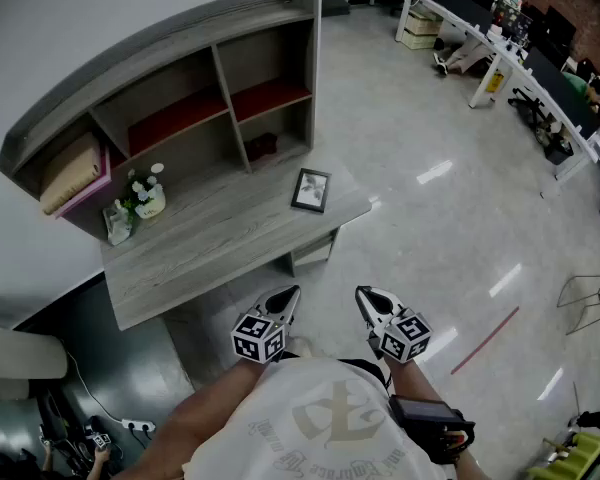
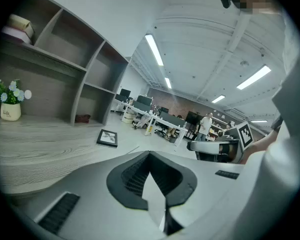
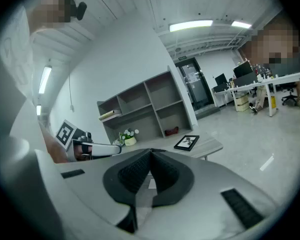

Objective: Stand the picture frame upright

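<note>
Both jaw pairs closed, empty: your left gripper [image 1: 288,296] and right gripper [image 1: 366,298] hang short of the grey wood-grain desk [image 1: 210,243]. The picture frame [image 1: 311,190] lies flat near its right corner, before the cubby shelf [image 1: 170,78]; glossy pale floor [image 1: 430,128], workstations [image 1: 485,28] beyond.

Desk [image 1: 210,253] set before a shelf unit [image 1: 231,103]
Picture frame [image 1: 311,190] is laid flat at the right end, flower pot [image 1: 147,200] placed at the left.

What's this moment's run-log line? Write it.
picture frame: flat on desk | left gripper: shut, empty | right gripper: shut, empty
</note>
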`<move>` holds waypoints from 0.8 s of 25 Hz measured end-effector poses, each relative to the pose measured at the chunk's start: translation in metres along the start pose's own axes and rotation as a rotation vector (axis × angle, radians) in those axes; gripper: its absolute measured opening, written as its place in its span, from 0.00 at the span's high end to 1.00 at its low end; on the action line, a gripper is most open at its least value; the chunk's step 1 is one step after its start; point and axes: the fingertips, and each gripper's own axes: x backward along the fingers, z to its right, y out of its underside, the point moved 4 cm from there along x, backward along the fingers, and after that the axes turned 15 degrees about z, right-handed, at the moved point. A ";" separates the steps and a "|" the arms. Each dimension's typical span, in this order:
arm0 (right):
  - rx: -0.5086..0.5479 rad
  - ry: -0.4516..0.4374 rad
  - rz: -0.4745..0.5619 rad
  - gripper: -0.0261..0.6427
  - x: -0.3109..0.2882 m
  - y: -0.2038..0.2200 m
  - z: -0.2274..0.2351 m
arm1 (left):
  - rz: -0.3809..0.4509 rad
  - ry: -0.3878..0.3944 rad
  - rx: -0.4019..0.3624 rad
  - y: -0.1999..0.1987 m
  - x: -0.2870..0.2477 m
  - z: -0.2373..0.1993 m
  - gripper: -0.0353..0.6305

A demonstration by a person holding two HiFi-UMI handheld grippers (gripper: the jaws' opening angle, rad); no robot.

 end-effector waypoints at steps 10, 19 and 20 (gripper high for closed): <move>0.014 -0.018 0.002 0.96 -0.010 -0.005 0.000 | 0.004 -0.014 0.002 0.001 0.004 -0.005 0.93; -0.007 0.031 0.012 0.95 -0.013 -0.002 0.009 | -0.010 -0.003 0.010 0.002 -0.005 -0.010 0.93; -0.008 0.037 0.012 0.96 -0.013 -0.001 0.010 | -0.010 -0.001 0.011 0.002 -0.005 -0.011 0.93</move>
